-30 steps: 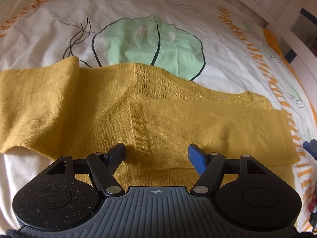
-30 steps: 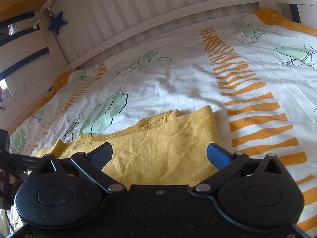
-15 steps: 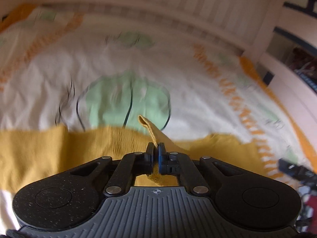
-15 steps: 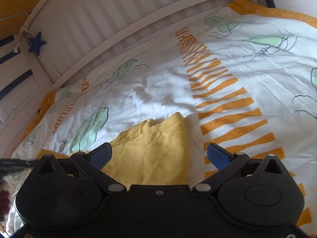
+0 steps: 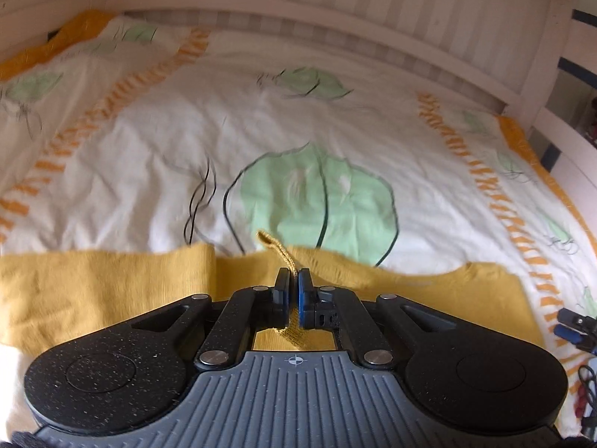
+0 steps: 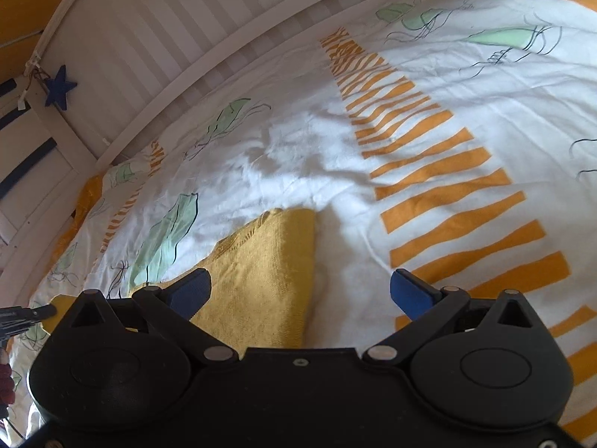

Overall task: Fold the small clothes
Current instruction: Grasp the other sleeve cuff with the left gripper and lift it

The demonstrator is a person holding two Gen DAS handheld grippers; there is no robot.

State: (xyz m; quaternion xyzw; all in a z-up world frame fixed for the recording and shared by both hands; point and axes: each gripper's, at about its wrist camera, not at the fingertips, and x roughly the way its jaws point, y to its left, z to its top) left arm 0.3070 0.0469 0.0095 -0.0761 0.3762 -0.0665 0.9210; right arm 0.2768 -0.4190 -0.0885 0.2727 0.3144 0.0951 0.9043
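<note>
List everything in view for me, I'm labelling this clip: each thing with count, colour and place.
sweater: one, mustard yellow knit, spread across the near part of the bed.
duvet cover: one, white with green leaves and orange stripes, covering the bed.
bed rail: one, white slats, along the far side.
star: one, dark blue, hanging on the frame at upper left of the right wrist view.
left gripper: one, black with blue pads, shut on a fold of the sweater.
right gripper: one, black with blue pads, open over the sweater's end.
</note>
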